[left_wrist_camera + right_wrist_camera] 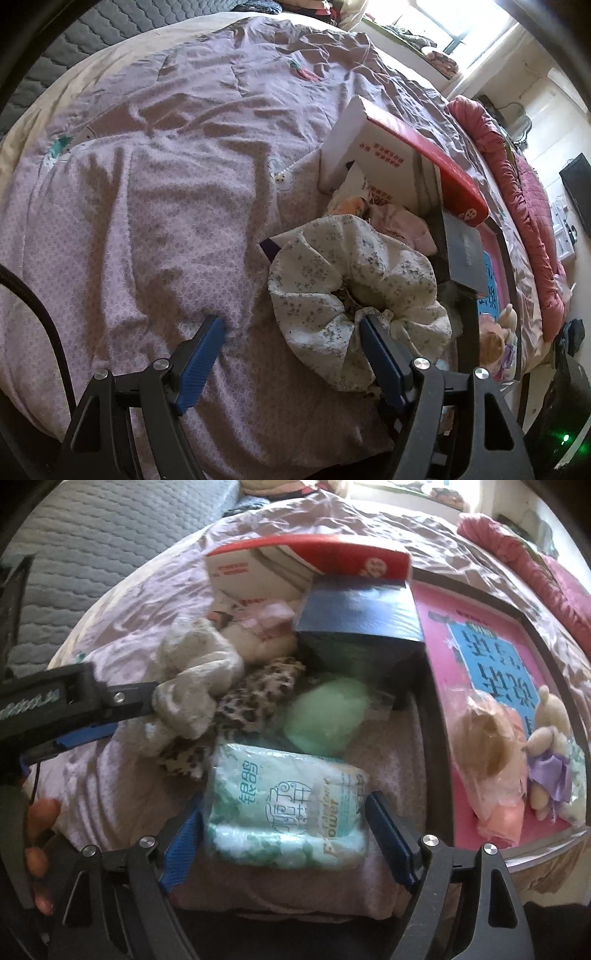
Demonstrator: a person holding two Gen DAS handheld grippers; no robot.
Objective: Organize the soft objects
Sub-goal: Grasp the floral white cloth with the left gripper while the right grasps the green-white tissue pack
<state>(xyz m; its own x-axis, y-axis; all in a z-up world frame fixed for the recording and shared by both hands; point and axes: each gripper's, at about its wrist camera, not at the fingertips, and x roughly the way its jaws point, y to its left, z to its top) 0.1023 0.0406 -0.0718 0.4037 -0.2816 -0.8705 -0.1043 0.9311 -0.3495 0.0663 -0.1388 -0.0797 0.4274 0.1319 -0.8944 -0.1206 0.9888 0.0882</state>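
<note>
A white floral scrunchie lies on the bed beside the box pile. My left gripper is open wide; its right finger touches the scrunchie's near edge and its left finger rests on the bedspread. The scrunchie also shows in the right wrist view, on a leopard-print cloth. My right gripper is open around a green-and-white tissue pack, with a finger on each side. A pale green soft item in plastic lies beyond the pack. Pink soft items sit by the red-and-white box.
A red-and-white carton and a dark blue box stand on the lilac bedspread. A pink framed board carries small plush dolls. A red quilt lies along the far bed edge.
</note>
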